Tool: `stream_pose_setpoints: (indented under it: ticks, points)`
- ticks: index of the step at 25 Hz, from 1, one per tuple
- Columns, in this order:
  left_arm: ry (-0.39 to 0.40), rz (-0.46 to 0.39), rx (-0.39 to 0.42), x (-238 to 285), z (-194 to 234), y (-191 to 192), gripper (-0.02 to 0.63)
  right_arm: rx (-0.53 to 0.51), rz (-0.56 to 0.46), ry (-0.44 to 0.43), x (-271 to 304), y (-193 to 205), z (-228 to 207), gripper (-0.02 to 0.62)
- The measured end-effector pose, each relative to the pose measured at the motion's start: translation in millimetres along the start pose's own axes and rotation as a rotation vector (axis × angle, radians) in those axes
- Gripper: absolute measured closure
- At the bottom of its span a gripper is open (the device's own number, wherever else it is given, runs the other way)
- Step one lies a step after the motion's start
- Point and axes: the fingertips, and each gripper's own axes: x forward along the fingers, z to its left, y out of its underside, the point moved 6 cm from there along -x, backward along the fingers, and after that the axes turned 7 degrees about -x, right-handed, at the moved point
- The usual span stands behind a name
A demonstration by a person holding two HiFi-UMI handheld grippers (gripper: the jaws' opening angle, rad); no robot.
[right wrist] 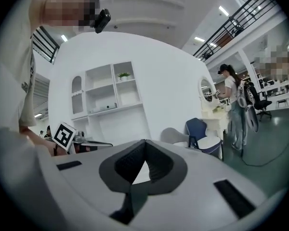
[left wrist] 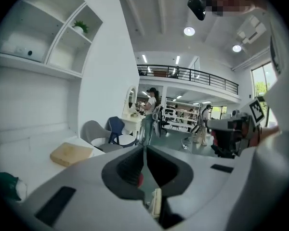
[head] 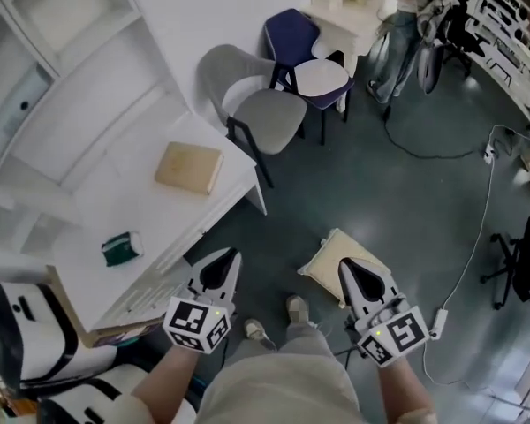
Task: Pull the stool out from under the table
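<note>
The stool [head: 333, 266], with a cream cushioned seat, stands on the dark floor to the right of the white table [head: 115, 210], out from under it. In the head view my left gripper [head: 232, 253] hangs shut beside the table's front corner. My right gripper [head: 344, 264] is shut too, its tip over the stool's seat in the picture. Both are held in the air close to my body with nothing between the jaws. The left gripper view shows the left gripper [left wrist: 144, 148] pointing out across the room. In the right gripper view the right gripper [right wrist: 144, 141] faces the white shelf wall.
A tan box [head: 188, 167] and a small green thing [head: 121, 248] lie on the table. A grey chair [head: 269, 117], a blue chair [head: 291, 35] and a round white seat [head: 322, 78] stand beyond. A cable [head: 477, 237] crosses the floor at right. A person [head: 397, 20] stands far back.
</note>
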Motion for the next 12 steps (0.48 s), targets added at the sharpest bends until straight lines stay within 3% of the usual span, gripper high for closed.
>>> stream_pose_setpoints:
  ticks: [3, 12]
  points:
    - [-0.034, -0.068, -0.054, -30, 8, -18, 0.568, 0.001, -0.015, -0.075, 13, -13, 23, 0.574]
    - [-0.146, -0.143, -0.044, -85, 10, -46, 0.568, -0.076, -0.045, -0.165, 35, -44, 58, 0.574]
